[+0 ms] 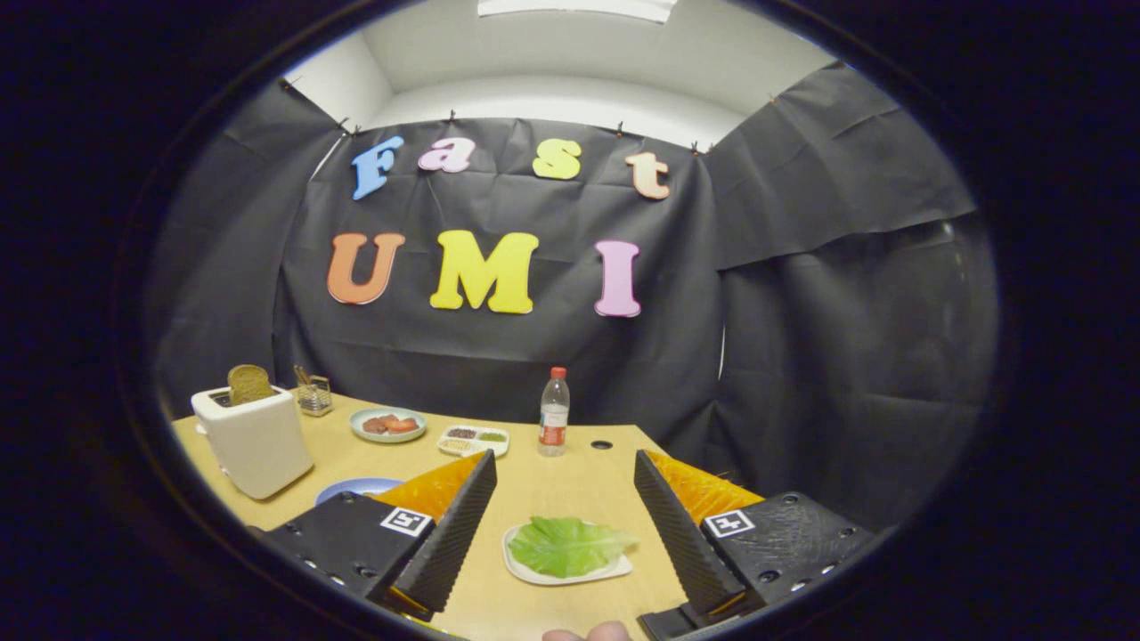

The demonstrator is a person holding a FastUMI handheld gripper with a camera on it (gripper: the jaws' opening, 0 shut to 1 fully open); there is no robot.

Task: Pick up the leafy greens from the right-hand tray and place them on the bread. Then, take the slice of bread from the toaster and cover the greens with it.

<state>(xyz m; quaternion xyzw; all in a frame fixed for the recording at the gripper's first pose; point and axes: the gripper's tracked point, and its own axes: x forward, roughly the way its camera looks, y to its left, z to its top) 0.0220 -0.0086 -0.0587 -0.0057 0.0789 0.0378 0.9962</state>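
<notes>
The gripper (563, 499) has its two fingers spread wide, and they hold nothing. Between the fingers, near the front edge of the table (570, 472), sits a small white tray (527, 570) with the leafy greens (570, 545) lying flat on it. So this looks like the first step: going for the greens. Next, I think the fingers must go down over the leaf and close softly on it (it looks thin and floppy, so it may slip). A blue plate (352, 488) peeks out behind the left finger; I cannot tell if bread is on it. The white toaster (254, 438) stands at the table's left edge, with a slice of bread (248, 384) sticking up.
</notes>
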